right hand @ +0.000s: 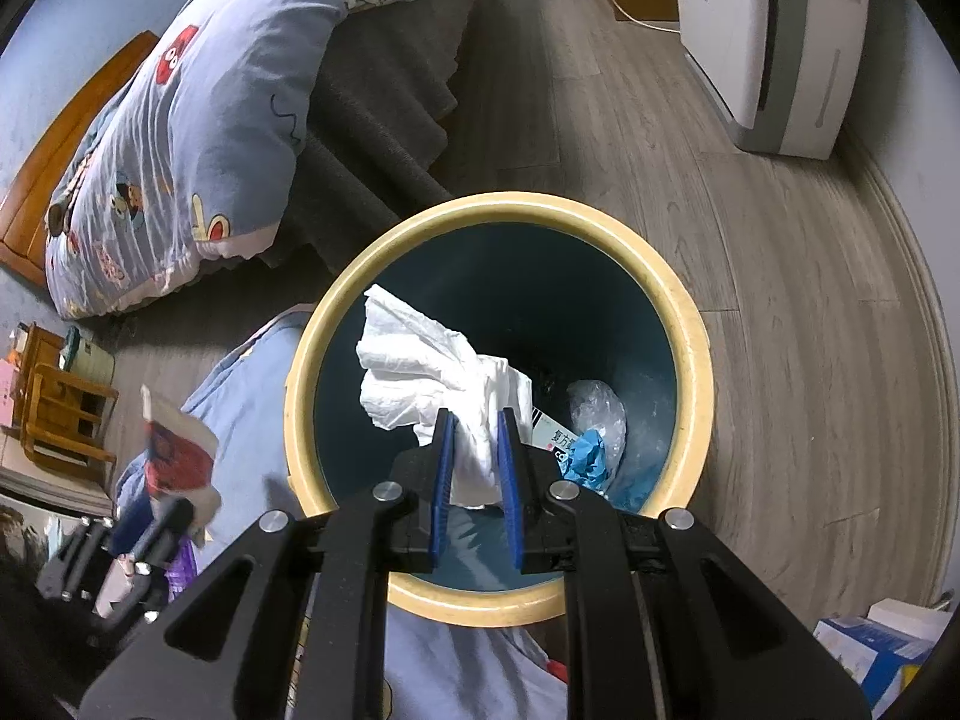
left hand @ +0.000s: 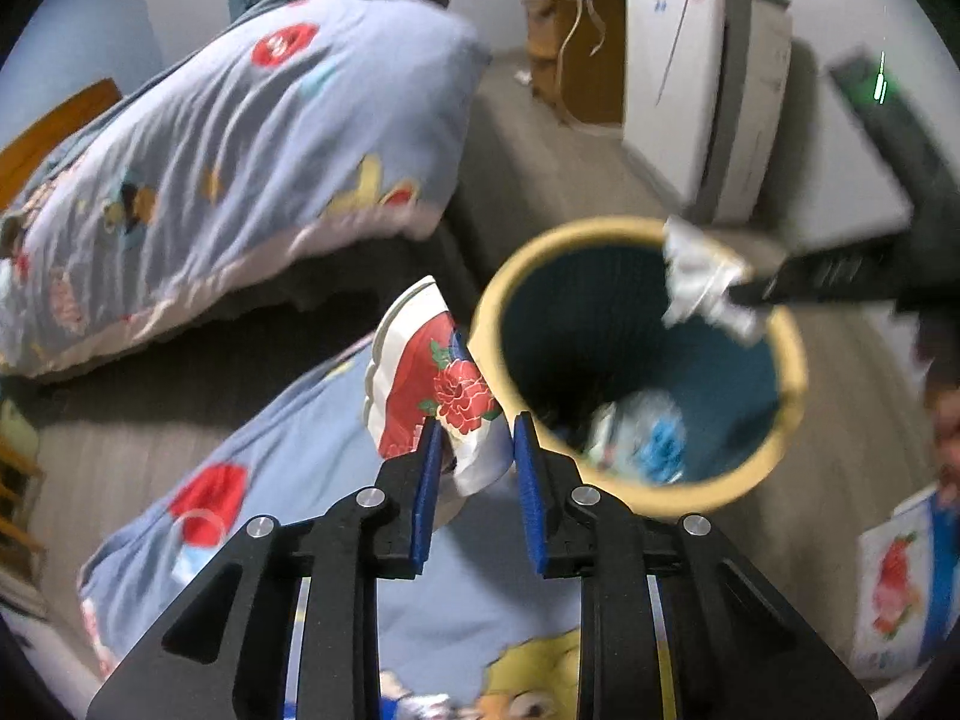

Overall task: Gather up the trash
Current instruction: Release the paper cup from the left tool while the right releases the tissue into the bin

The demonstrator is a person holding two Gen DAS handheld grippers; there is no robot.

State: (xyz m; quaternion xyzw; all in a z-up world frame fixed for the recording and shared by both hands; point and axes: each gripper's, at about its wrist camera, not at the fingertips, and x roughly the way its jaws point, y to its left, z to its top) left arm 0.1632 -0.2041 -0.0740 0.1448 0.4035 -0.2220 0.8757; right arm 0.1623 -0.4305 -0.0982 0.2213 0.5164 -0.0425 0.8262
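A round bin with a cream rim [left hand: 606, 228] [right hand: 498, 201] and dark teal inside stands on the floor. It holds a clear bag, blue scraps and a printed box [right hand: 591, 438]. My left gripper [left hand: 474, 426] is shut on a red flowered wrapper [left hand: 438, 384], held just left of the bin rim; that wrapper also shows in the right wrist view [right hand: 177, 450]. My right gripper [right hand: 477, 420] is shut on a crumpled white tissue [right hand: 432, 372] and holds it over the bin's mouth. From the left wrist view the tissue [left hand: 702, 282] hangs at the bin's far rim.
A bed with a blue cartoon quilt [left hand: 240, 150] [right hand: 198, 120] lies to the left, and more quilt [left hand: 312, 480] lies under the grippers. A white appliance [left hand: 702, 96] [right hand: 780, 42] stands by the far wall. Wooden furniture [right hand: 54, 408] sits at the left and boxes [right hand: 882, 642] at the lower right.
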